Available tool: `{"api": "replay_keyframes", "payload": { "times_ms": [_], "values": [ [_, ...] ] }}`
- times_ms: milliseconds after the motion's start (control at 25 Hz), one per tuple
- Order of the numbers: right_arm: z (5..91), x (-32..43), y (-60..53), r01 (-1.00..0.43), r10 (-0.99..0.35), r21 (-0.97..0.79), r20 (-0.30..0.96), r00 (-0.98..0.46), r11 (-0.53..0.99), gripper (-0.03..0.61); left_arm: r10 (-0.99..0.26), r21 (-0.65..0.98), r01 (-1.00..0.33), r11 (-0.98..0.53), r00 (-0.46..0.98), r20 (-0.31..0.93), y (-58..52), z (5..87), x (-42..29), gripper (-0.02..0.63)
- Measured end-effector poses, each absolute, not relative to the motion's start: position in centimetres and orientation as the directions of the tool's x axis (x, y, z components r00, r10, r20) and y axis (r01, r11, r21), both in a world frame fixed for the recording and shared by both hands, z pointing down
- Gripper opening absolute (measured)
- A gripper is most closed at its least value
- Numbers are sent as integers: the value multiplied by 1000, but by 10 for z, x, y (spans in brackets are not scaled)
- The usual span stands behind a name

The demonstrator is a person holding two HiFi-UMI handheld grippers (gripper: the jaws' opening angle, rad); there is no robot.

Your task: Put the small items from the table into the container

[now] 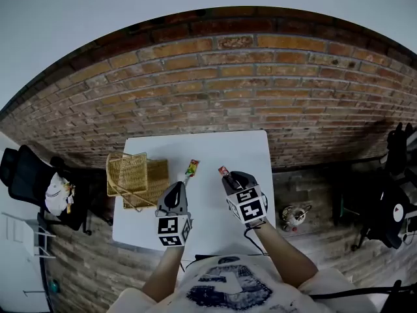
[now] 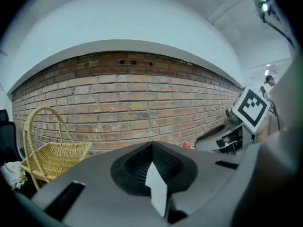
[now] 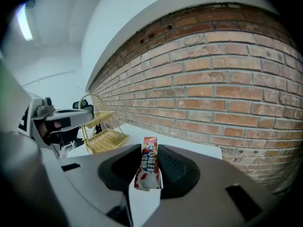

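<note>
1. My right gripper is clamped on a red packet. In the right gripper view the pads press its two sides and it stands upright between them, top end past the tips.
2. The red packet is off the table, held in the air over the white top, right of centre.
3. My left gripper has its jaws together. In the left gripper view the pads meet at the tip and I see nothing between them.
4. A green packet lies just ahead of the left gripper's tip in the head view. I cannot tell from that view whether the tip touches it, and the left gripper view does not show it.
5. The basket sits at the table's left edge, partly over the side, well apart from the red packet. Its hoop handle stands up in both gripper views. I see no items inside it.
6. The two grippers are side by side over the near half of the table, both pointing toward the brick wall.
</note>
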State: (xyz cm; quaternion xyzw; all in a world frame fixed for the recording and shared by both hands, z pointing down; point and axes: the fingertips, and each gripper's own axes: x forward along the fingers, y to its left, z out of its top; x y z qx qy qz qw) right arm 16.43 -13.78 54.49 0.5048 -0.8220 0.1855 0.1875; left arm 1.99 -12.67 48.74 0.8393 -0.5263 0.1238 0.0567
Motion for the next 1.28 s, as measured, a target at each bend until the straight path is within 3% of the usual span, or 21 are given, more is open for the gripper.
{"api": "replay_keyframes", "payload": {
  "times_ms": [800, 1280],
  "values": [
    [497, -61, -150, -848, -750, -41, 445, -489, 529, 121, -924, -12, -941, -337, 328, 197, -119, 462, -198, 48],
    [495, -145, -165, -819, -729, -5, 452, -514, 574, 121, -933, 16, -949, -314, 312, 177, -127, 464, -269, 48]
  ]
}}
